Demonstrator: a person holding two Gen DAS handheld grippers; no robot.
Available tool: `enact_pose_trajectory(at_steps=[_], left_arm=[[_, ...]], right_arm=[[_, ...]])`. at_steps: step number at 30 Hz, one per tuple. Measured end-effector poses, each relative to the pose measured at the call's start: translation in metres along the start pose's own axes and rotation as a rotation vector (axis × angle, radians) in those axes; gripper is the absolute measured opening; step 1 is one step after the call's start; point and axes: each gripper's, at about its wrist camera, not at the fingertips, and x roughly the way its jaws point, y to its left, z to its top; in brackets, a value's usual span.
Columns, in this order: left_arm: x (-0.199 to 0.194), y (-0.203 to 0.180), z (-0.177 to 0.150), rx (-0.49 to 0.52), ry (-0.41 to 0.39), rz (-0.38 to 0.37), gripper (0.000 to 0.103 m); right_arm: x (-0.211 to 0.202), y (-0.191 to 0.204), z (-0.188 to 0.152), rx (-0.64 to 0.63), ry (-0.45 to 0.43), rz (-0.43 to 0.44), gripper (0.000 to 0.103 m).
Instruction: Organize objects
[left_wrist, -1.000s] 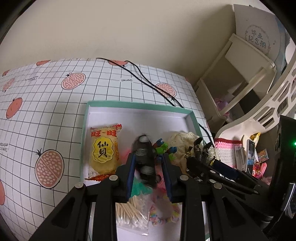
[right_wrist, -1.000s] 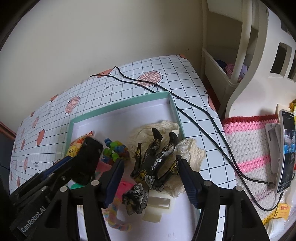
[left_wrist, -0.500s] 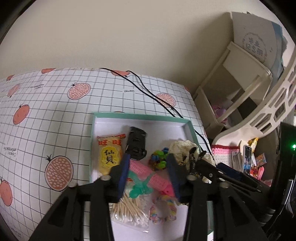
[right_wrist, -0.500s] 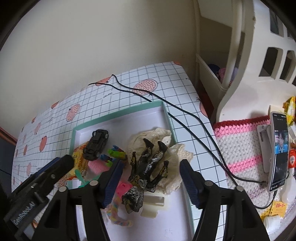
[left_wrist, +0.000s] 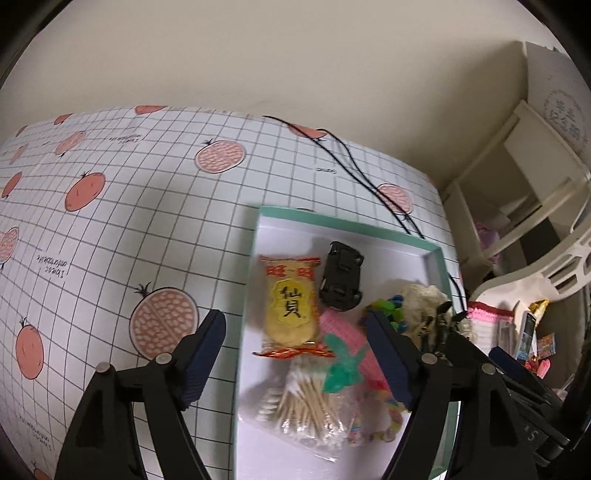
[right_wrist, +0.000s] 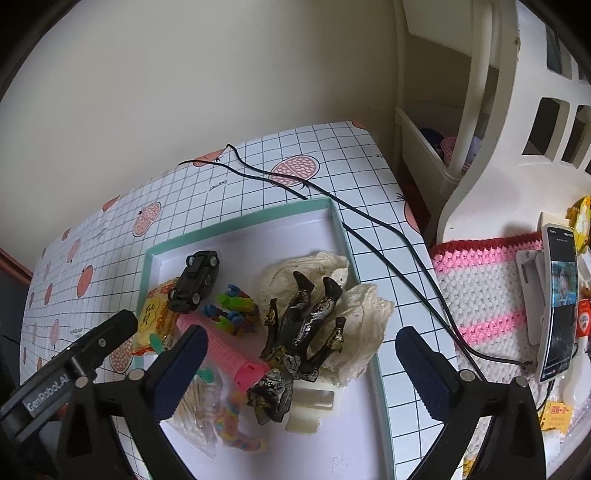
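The black toy car (left_wrist: 341, 280) lies in the teal-rimmed tray (left_wrist: 354, 224) at frame centre of the left wrist view, its long axis running toward the tray's far rim, tipped on its side with wheels showing in the right wrist view (right_wrist: 195, 280). It touches the yellow snack packet (left_wrist: 291, 302) printed "仙貝". The left tool (left_wrist: 295, 350) is spread wide and empty above the desk (left_wrist: 147, 206); the right tool (right_wrist: 301, 369) is likewise wide and empty. "GenRobot.AI" reads at lower left of the right wrist view.

Both views down (near) over tray (left_wrist: 437, 254)
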Motion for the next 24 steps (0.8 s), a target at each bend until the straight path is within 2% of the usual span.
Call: enact_pose_trajectory(at_steps=[3,5,7,12,17,24], left_arm=[[0.002,0.004,0.0,-0.009,0.005,0.011,0.081],[0.003,0.005,0.0,-0.009,0.006,0.018,0.089],[0.003,0.007,-0.001,-0.013,0.002,0.025,0.092],[0.005,0.014,-0.001,-0.028,0.008,0.03,0.093],[0.002,0.017,-0.001,-0.015,-0.009,0.059,0.1],[-0.012,0.024,-0.003,0.02,-0.018,0.072,0.1]], right_arm=[[0.0,0.001,-0.001,-0.004,0.0,0.001,0.103],[0.0,0.001,-0.001,-0.004,0.001,0.001,0.103],[0.0,0.001,-0.001,-0.006,0.0,0.001,0.103],[0.001,0.0,-0.001,-0.002,0.003,-0.004,0.103],[0.0,0.002,-0.001,-0.012,0.004,-0.012,0.103],[-0.008,0.011,-0.004,-0.025,-0.002,-0.024,0.103]])
